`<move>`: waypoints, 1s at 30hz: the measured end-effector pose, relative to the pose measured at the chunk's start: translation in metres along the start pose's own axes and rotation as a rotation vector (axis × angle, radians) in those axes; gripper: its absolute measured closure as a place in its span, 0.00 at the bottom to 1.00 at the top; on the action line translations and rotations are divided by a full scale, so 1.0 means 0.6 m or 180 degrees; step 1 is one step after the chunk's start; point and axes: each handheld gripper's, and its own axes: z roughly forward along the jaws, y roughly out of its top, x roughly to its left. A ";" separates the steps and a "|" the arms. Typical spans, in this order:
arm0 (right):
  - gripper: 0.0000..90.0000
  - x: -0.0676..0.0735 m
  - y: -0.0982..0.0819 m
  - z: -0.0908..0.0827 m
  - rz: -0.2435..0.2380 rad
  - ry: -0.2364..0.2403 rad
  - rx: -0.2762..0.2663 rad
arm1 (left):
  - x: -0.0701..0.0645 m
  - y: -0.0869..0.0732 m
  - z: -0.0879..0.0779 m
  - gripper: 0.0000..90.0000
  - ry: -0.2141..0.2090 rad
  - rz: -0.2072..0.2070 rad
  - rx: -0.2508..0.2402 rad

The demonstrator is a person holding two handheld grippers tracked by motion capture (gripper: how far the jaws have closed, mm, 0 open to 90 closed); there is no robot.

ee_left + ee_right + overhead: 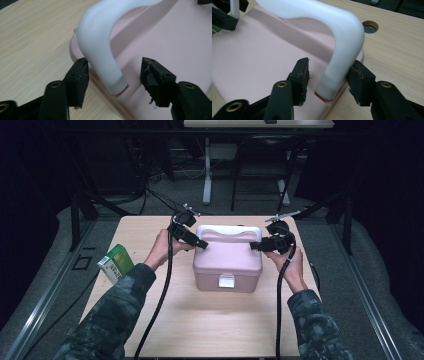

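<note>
Pink box [227,262], centre frame on table [200,330]: rigid plastic, probably light. White handle [229,231] (smooth, possibly slippery) best gripped at both ends. Left gripper [113,72] and right gripper [329,75] straddling handle ends, not clamped. Green carton [116,263] centre left.

Wooden table [210,330], pale grain, round cable hole [370,26] near its far edge. Green-and-white carton [116,264] at the table's 9 o'clock edge, tilted. Second desk [257,124] at 12 o'clock, beyond. Grey floor [370,270] around.
</note>
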 end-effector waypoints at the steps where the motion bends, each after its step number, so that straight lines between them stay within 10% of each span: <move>1: 0.63 -0.002 -0.001 0.000 0.0024 0.0011 -0.0024 | -0.002 0.000 0.000 0.49 0.0009 0.0005 -0.0015; 13: 0.77 0.002 -0.010 -0.009 -0.0004 -0.0054 -0.0145 | -0.023 -0.024 -0.012 0.71 0.0374 0.0102 -0.0284; 30: 0.81 0.039 -0.030 -0.016 -0.0185 -0.0043 -0.0337 | -0.039 -0.069 -0.041 0.79 0.0459 0.0155 -0.0439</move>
